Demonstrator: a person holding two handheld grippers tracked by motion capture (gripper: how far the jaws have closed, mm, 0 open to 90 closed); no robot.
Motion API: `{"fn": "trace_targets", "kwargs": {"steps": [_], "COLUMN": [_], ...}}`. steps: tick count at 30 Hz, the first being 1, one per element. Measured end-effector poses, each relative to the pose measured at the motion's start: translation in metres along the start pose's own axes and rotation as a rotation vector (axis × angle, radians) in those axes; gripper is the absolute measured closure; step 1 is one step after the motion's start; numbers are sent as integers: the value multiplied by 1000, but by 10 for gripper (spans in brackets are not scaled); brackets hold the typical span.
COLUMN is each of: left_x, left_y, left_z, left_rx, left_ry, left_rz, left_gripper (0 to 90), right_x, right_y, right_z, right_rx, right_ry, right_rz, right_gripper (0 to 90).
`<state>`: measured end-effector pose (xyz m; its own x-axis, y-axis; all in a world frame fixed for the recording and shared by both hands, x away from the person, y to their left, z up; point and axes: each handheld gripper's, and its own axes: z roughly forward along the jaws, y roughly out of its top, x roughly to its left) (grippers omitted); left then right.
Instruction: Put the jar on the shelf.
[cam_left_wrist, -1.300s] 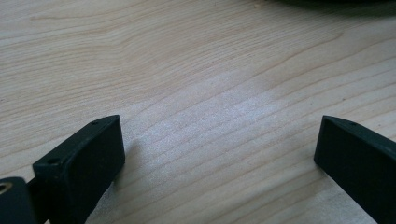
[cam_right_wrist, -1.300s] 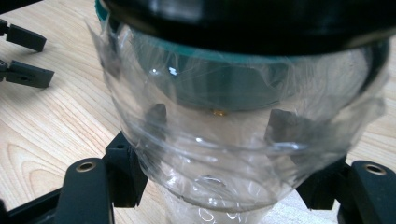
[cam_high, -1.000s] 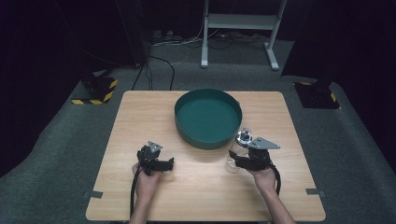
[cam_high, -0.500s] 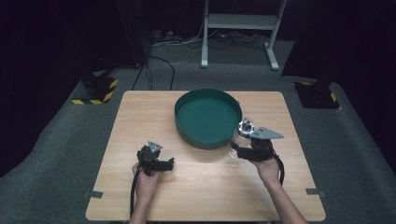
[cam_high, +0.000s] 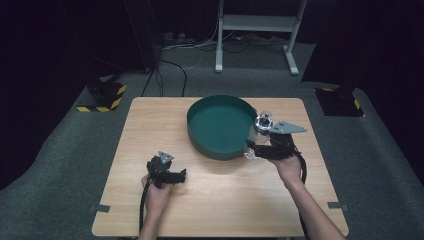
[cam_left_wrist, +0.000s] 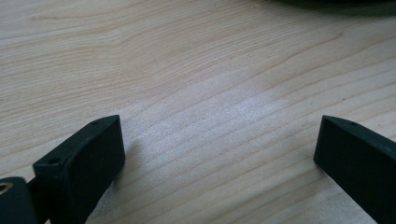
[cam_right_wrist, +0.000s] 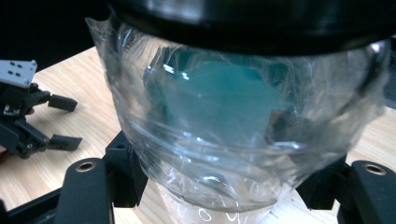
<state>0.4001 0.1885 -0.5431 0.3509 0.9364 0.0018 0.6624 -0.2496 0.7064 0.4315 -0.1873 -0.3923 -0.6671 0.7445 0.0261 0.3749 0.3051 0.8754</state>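
Observation:
A crumpled clear plastic cup (cam_right_wrist: 233, 135) sits between the jaws of my right gripper (cam_right_wrist: 224, 182), which is shut on it. In the high view the right gripper (cam_high: 251, 150) holds the cup (cam_high: 247, 153) off the table, right beside the near right wall of a round green bowl (cam_high: 215, 147). My left gripper (cam_high: 181, 175) rests low over the wooden table (cam_high: 150, 130) at the front left, a little in front of the bowl. Its jaws stand wide apart with bare wood between them (cam_left_wrist: 219, 154). The right gripper view also catches the left gripper (cam_right_wrist: 70, 122) at its left edge.
The bowl looks empty inside and its dark base edge (cam_left_wrist: 336, 2) shows at the top of the left gripper view. Past the table's far edge are cables (cam_high: 170, 70), a white frame (cam_high: 260, 30) and yellow-black striped blocks (cam_high: 102, 97) on grey carpet.
My right gripper has risen with the cup and moved up to the bowl's wall. The left gripper has stayed where it was.

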Motion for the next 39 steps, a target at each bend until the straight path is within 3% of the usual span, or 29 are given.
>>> {"fn": "trace_targets", "kwargs": {"steps": [11, 14, 17, 27, 33, 39], "left_x": [0, 0, 0, 0, 0, 0], "left_y": [0, 0, 0, 0, 0, 0], "left_z": [0, 0, 0, 0, 0, 0], "left_rx": [0, 0, 0, 1, 1, 2], "left_ry": [0, 0, 0, 0, 0, 0], "left_rz": [0, 0, 0, 0, 1, 0], "left_gripper": [21, 21, 21, 22, 22, 22], "right_x": [-4, -8, -10, -12, -16, -15], "right_y": [25, 31, 36, 43, 39, 32], "right_z": [13, 17, 23, 58, 81, 96], "right_rx": [-16, -43, -53, -9, 10, 42], "right_ry": [-2, 9, 2, -22, -44, -53], "right_rz": [-17, 18, 20, 20, 36, 13], "right_gripper": [318, 318, 318, 318, 318, 318]}}
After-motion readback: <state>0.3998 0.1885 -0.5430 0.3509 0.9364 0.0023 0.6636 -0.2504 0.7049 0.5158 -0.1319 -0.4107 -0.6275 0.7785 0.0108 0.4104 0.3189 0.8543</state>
